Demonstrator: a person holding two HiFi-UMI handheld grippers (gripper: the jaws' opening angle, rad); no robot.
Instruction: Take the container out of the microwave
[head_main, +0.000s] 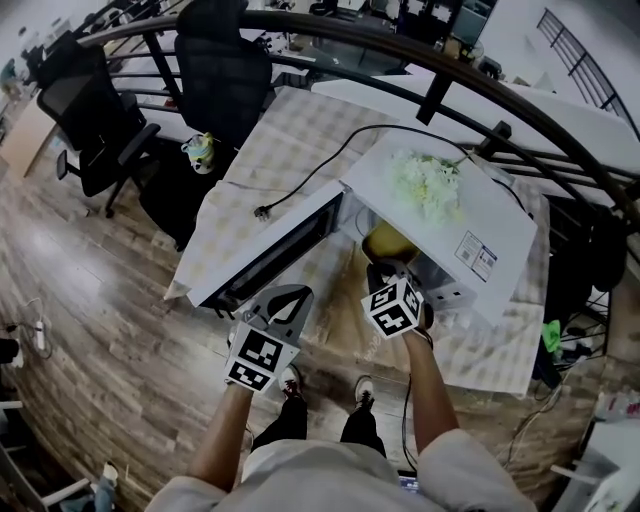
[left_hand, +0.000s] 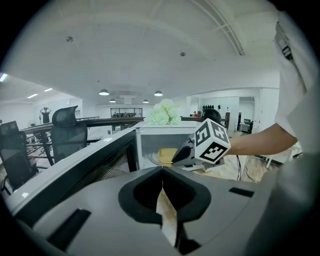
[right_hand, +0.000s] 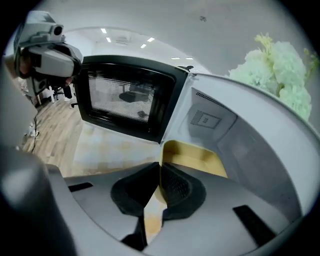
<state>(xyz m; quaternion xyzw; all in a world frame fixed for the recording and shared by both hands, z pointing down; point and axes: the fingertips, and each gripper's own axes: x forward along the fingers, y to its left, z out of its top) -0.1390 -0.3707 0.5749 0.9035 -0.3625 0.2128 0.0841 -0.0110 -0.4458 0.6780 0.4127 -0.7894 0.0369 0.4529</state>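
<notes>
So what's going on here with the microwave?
A person works two handheld grippers at a white microwave whose door stands open. The right gripper reaches into the cavity and is shut on the near rim of the yellow container, which is not yet out. The left gripper is shut and empty, held near the open door.

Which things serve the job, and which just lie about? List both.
Job: container, microwave, door, right gripper shut on the container's rim.
Lying about: flowers, cord, chairs.
</notes>
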